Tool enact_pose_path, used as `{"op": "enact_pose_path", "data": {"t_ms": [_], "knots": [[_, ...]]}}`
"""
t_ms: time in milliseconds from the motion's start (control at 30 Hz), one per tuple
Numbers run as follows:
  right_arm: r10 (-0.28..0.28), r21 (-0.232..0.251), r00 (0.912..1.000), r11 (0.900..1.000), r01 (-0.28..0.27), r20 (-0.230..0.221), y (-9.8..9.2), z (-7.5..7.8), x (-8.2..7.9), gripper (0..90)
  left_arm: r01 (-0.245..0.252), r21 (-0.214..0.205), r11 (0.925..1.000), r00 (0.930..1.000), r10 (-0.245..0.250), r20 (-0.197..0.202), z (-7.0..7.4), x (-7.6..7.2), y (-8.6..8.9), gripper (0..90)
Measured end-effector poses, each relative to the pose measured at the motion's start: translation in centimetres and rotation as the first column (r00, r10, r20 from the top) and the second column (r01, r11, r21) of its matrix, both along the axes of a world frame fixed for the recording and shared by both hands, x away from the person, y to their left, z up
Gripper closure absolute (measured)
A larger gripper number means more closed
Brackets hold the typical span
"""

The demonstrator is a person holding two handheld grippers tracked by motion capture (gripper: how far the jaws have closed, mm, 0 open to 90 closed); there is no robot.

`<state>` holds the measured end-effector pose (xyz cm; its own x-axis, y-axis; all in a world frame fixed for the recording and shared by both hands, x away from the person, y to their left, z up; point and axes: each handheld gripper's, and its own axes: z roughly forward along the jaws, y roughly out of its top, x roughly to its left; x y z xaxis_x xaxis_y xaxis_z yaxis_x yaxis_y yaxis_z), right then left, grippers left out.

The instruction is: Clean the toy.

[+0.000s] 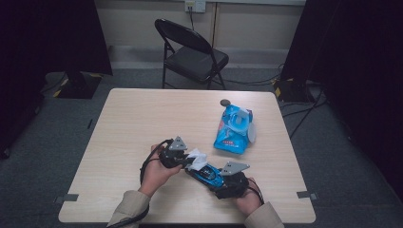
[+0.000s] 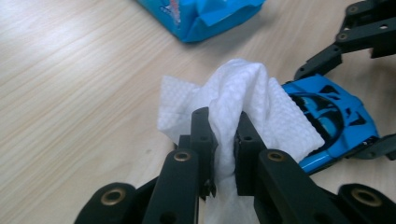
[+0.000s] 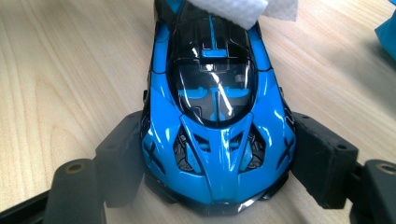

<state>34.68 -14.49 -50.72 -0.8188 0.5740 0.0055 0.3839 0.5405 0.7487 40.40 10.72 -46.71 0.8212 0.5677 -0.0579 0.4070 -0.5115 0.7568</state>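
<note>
While the blue toy car [image 3: 217,126] sits on the table [image 1: 142,118] near my edge | right gripper [image 3: 219,154] clamps its flanks | left gripper [image 2: 224,135] pinches white wipe [image 2: 243,93] against far end | step: wiping, I judge | next: drag wipe along roof, car steady.

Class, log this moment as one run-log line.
left gripper: shut on wipe | right gripper: shut on toy car | wipe touching car

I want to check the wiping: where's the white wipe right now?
In the high view the white wipe sits near the table's front edge, pinched in the left claw and resting on the blue toy car held by the right claw.
</note>
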Motion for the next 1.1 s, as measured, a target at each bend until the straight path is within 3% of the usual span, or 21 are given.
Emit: {"op": "enact_pose_path", "data": {"t_ms": [300, 533, 667, 833, 1000, 1100], "knots": [[0.000, 0.000, 1.0000, 1.0000, 0.000, 0.000, 0.0, 0.0, 0.0, 25.9, -0.062, -0.002, 0.9981, 0.9981, 0.062, -0.005, 0.2, 0.3, 2.5, 82.5], [0.000, 0.000, 1.0000, 1.0000, 0.000, 0.000, 0.0, 0.0, 0.0, 25.9, -0.069, -0.031, 0.9972, 0.9976, 0.069, 0.003, 1.0, 0.0, 3.5, 82.5], [0.000, 0.000, 1.0000, 1.0000, 0.000, 0.000, 0.0, 0.0, 0.0, 25.9, -0.022, -0.072, 0.9971, 0.9996, 0.023, 0.019, 2.2, -0.9, 2.4, 82.3], [0.000, 0.000, 1.0000, 1.0000, 0.000, 0.000, 0.0, 0.0, 0.0, 25.9, 0.036, -0.084, 0.9958, 0.9987, -0.033, 0.040, 3.0, -1.8, 0.6, 82.2], [0.000, 0.000, 1.0000, 1.0000, 0.000, 0.000, 0.0, 0.0, 0.0, 25.9, 0.072, -0.081, 0.9941, 0.9968, -0.069, 0.040, 2.7, -2.1, -0.7, 82.2], [0.000, 0.000, 1.0000, 1.0000, 0.000, -0.001, 0.0, 0.0, 0.0, 25.9, 0.092, -0.080, 0.9925, 0.9957, -0.091, 0.019, 1.9, -2.4, -1.9, 82.1]]}}
